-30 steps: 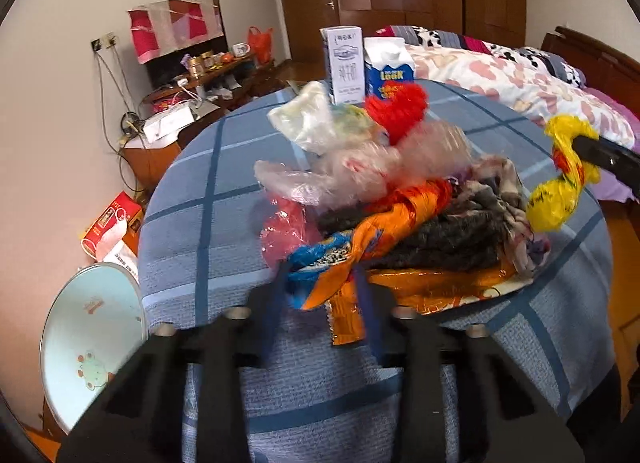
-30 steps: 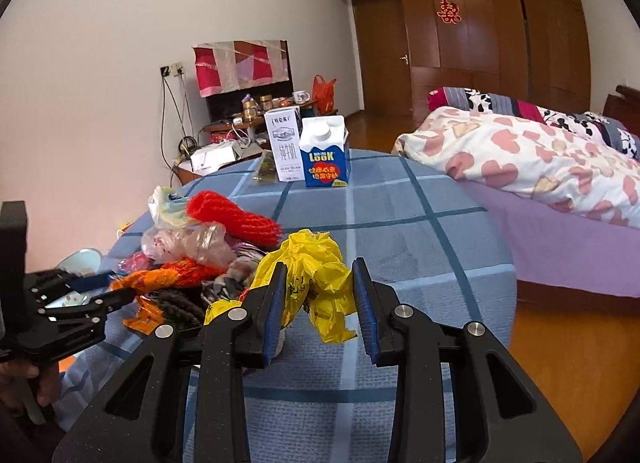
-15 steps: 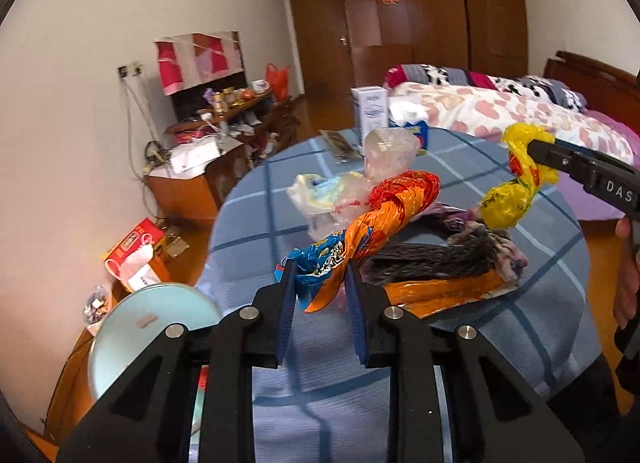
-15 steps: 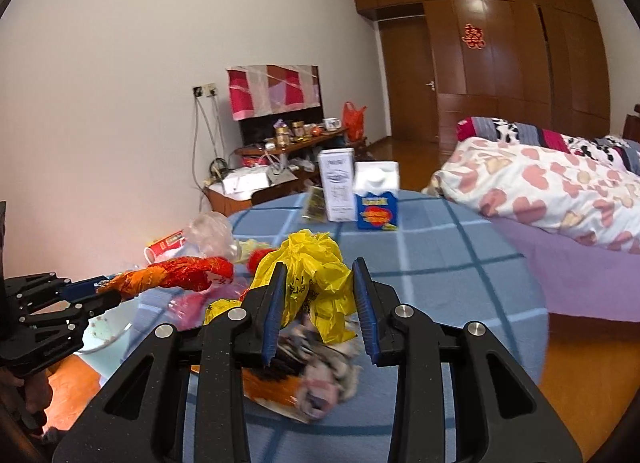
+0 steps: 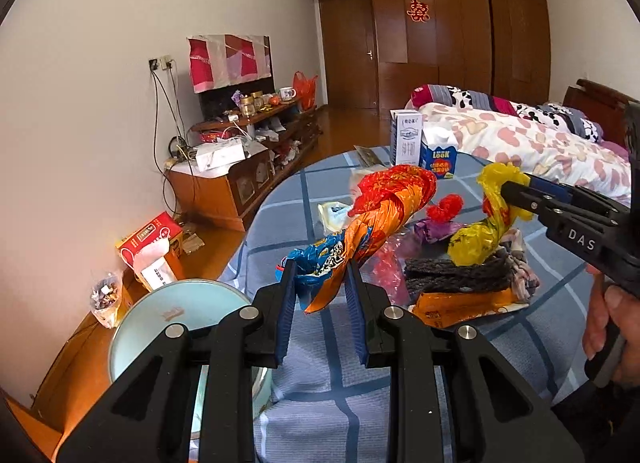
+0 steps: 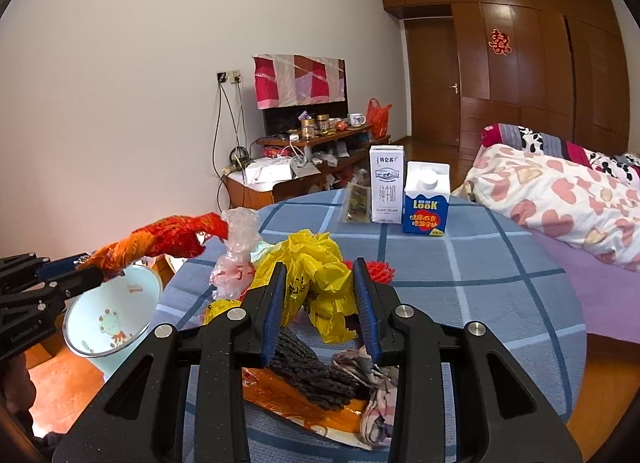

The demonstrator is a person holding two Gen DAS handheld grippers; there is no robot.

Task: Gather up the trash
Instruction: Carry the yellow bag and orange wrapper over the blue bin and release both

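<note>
My left gripper [image 5: 320, 295] is shut on an orange, red and blue snack wrapper [image 5: 372, 215] and holds it in the air above the table's left edge; it also shows in the right wrist view [image 6: 160, 243]. My right gripper [image 6: 318, 303] is shut on a crumpled yellow plastic bag [image 6: 316, 275], also seen in the left wrist view [image 5: 488, 219], held above the trash pile. The pile [image 5: 460, 279] of dark knitted fabric, an orange wrapper and clear plastic lies on the blue checked table [image 5: 540, 323]. A light blue bin [image 6: 112, 315] stands on the floor at the table's left.
Two milk cartons, one white [image 6: 386, 189] and one blue [image 6: 426, 199], stand at the table's far side. A bed [image 6: 560, 199] lies to the right. A wooden TV cabinet [image 5: 240, 179] and a red box [image 5: 148, 239] are by the left wall.
Both grippers have lifted their trash up off the pile. The left gripper has carried the orange wrapper leftward, nearer the light blue bin.
</note>
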